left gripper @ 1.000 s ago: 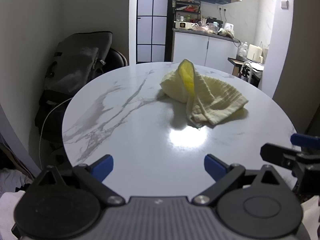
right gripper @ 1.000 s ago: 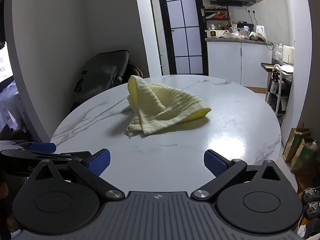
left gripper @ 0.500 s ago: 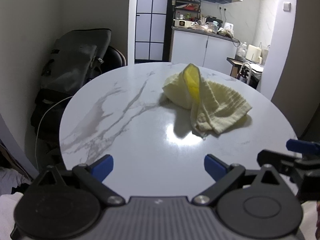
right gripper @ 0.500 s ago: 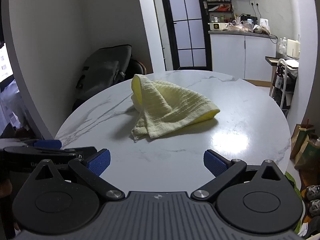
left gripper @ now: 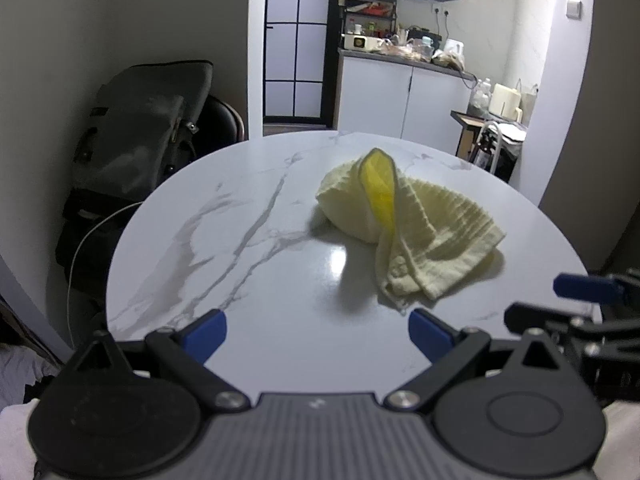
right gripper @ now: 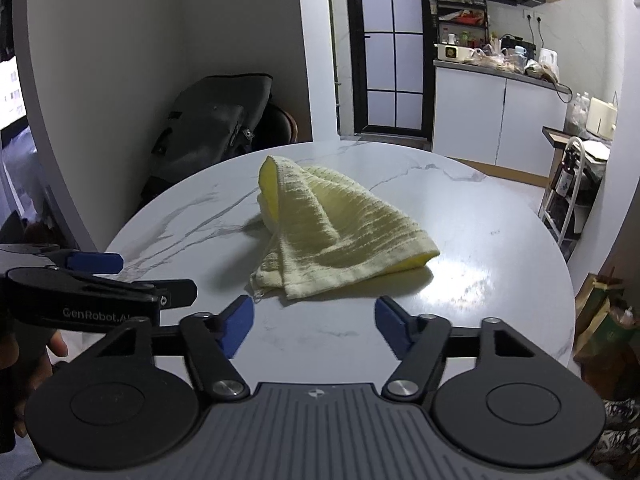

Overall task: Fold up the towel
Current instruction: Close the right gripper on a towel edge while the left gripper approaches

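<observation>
Both grippers have drawn nearer the table (left gripper: 240,248). The towel (right gripper: 340,236) lies crumpled mid-table: soft, light, probably best pinched at its near corner. Left gripper (left gripper: 316,330) gapes wide, empty; right gripper (right gripper: 314,322) (jaws just narrowing) holds nothing.

Left tongs (left gripper: 316,330) gape wide and empty; right tongs (right gripper: 314,326), also empty, have just been closing partway.
</observation>
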